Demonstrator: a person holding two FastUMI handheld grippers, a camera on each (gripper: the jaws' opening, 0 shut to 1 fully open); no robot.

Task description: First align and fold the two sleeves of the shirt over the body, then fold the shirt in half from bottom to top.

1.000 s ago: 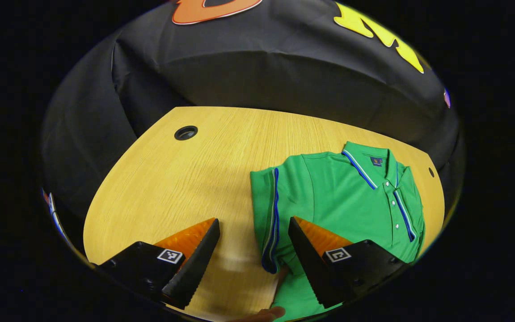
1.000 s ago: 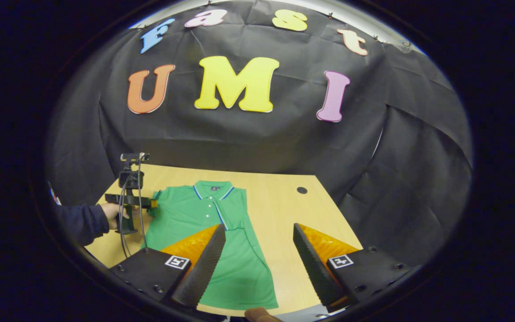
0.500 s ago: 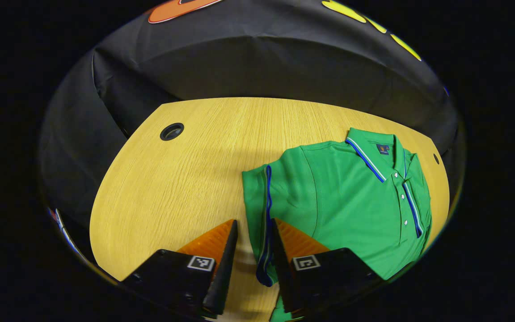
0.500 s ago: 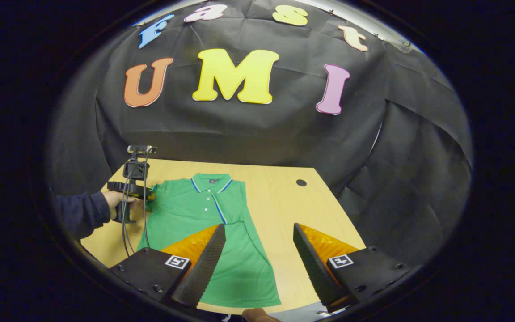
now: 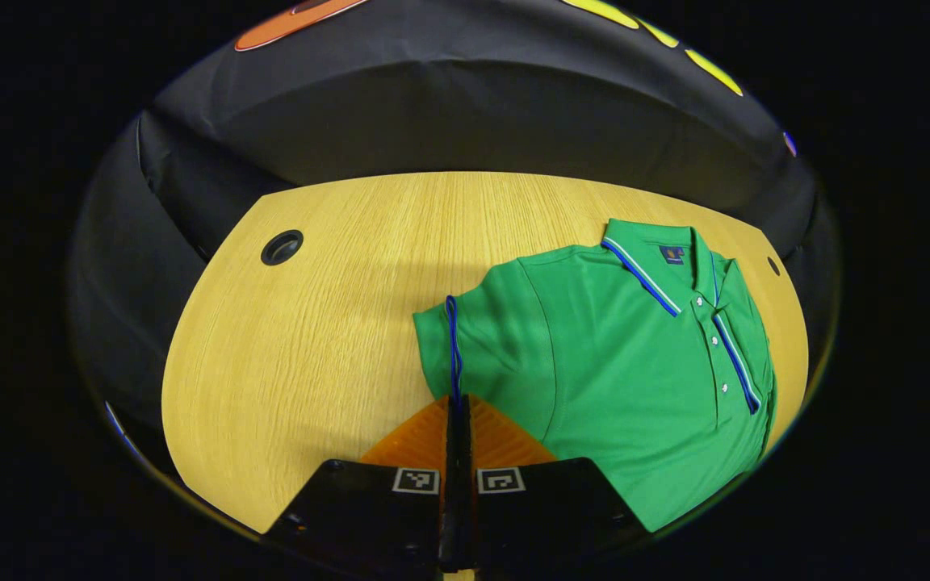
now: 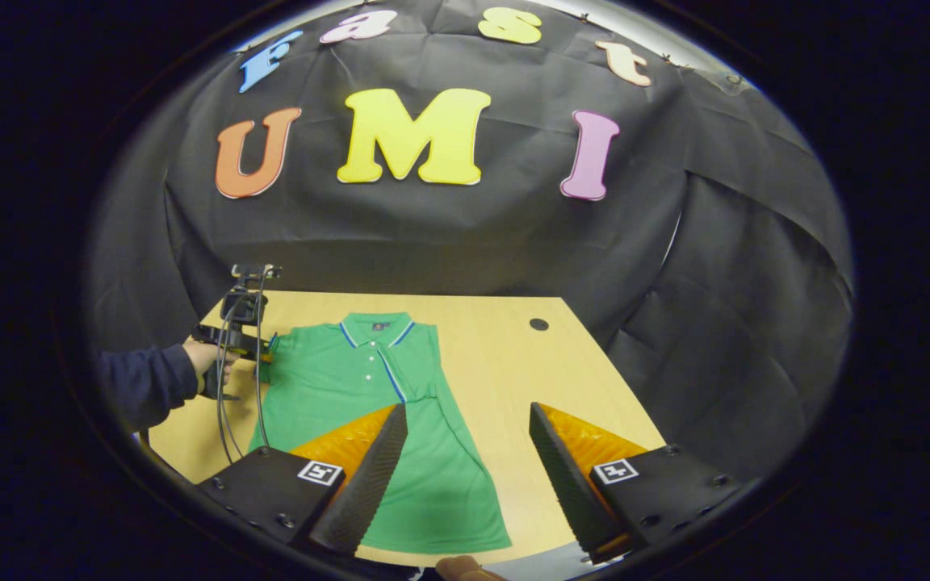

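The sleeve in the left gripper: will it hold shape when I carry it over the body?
Probably not. The sleeve looks like thin knit, already creased where the left gripper pinches its hem, so expect droop. The shirt lies loose on the smooth table; it may drag along.

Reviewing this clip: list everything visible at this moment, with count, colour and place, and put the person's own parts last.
Shirt: one, green with blue-and-white trim, flat on the table, right sleeve already folded over the body.
Sleeve: one, green with a blue hem, at the shirt's left side, pinched.
Table: one, light wood, under the shirt.
Cable holes: two, dark, near the far table corners.
Left tongs: shut on the sleeve hem.
Right tongs: open, above the shirt's lower end.
Hand: one, with a dark cuff, holding the left tongs.
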